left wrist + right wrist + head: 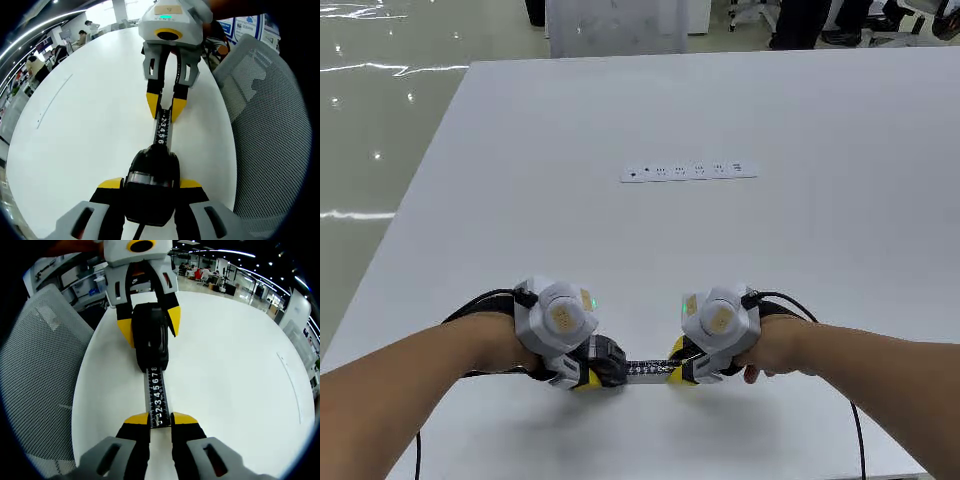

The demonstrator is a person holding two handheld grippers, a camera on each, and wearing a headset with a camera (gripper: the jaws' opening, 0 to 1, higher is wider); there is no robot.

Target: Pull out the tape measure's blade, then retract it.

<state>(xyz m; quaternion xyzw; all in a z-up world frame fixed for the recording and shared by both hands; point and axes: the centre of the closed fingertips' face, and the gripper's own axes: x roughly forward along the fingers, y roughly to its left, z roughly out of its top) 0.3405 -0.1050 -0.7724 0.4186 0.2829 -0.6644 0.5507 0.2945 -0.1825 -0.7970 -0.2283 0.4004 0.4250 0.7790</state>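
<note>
Presently the pull-out step is in hand and, judging by the short run of blade exposed, at an early stage. The left gripper (151, 184) has its jaws closed round the black case of the tape measure (150, 335). The right gripper (160, 419) has its jaws almost closed, the yellow tips pinching the free end of the blade (156, 392), where the low numerals show. Both tools sit close together by the near edge of the white table (670, 250), at the person's end and well apart from the power strip (688, 171). Whether the case rests on the surface or is held just above it cannot be told. The long axis of the blade runs from left to right in the head view, roughly parallel to that near edge. The case mouth faces the person's right, and the printed scale faces upward. The next move probably calls for drawing the two grippers apart along this same line, with the case held firm and the tip grip kept square so the blade neither twists nor slips. Retraction is not yet begun.
</note>
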